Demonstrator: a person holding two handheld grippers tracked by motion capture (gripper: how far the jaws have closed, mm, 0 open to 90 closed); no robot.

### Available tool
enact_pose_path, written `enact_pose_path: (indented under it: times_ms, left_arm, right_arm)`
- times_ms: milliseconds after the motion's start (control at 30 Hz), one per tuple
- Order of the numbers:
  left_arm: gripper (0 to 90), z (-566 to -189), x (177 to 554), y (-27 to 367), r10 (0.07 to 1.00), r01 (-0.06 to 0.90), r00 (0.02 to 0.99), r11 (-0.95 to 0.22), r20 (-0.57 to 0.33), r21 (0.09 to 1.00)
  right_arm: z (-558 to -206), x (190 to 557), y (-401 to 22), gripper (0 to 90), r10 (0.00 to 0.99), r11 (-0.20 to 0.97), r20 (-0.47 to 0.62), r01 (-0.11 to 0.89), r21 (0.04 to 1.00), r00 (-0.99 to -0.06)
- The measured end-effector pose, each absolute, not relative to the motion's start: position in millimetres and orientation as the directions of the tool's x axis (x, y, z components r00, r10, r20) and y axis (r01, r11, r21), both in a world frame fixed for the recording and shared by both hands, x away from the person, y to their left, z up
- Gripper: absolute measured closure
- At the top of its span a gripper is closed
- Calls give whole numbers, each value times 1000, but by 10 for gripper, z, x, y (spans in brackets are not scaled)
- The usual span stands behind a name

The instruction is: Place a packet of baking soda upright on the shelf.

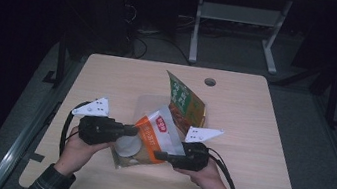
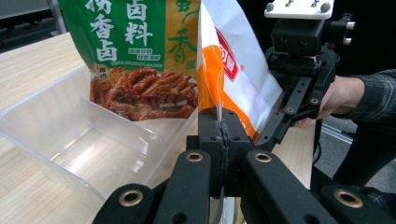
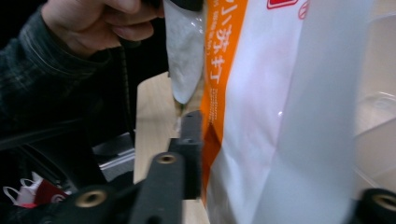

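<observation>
Orange-white packet (image 1: 154, 135) seemingly gripped both sides.

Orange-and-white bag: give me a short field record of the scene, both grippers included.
held item: orange-and-white bag, lifted between the two grippers
left gripper: jaws shut on the bag's edge
right gripper: jaws clamped on the bag's other side
other item: green bag, standing in the clear plastic bin
bin position: on the wooden table, behind the held bag
hands: one on each gripper, entering from the bottom of the high view
</observation>
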State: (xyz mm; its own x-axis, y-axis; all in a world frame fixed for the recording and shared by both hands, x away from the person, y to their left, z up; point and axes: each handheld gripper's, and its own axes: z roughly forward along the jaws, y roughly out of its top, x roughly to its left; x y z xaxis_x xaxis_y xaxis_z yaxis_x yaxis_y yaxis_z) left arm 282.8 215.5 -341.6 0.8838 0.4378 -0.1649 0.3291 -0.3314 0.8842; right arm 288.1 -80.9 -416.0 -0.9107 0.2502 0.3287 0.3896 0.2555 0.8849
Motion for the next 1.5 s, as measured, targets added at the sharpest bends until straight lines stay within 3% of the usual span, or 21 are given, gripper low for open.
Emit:
enact_pose_path:
  times_ms: [100, 167, 433, 1067, 1133, 1333, 1500]
  left_arm:
    - [898, -3426, 2833, 2166, 444, 335, 880, -322, -171, 885]
    - [898, -3428, 2832, 2169, 447, 333, 879, -326, -166, 885]
    - [895, -3449, 2834, 2173, 459, 312, 879, -349, -129, 884]
    - [875, -3761, 2829, 2051, 465, 361, 872, -406, -150, 840]
    - [835, -3741, 2834, 2081, 481, 366, 864, -399, -147, 841]
    - [587, -3715, 2812, 2115, 503, 358, 854, -391, -128, 848]
    - [473, -3695, 2740, 2170, 512, 347, 851, -377, -119, 859]
  right_arm:
    - [-4153, 2883, -793, 868, 238, 249, 332, 387, 888, -913]
    - [-4138, 2874, -790, 895, 233, 251, 313, 368, 895, -921]
    - [-4065, 2869, -797, 900, 195, 270, 281, 327, 906, -940]
    - [-3891, 2849, -738, 900, 165, 331, 184, 230, 915, -969]
    - [-3875, 2842, -741, 900, 166, 335, 166, 213, 918, -972]
    - [-3797, 2810, -734, 900, 154, 339, 137, 183, 923, -979]
    - [-3733, 2790, -741, 900, 141, 340, 127, 168, 925, -982]
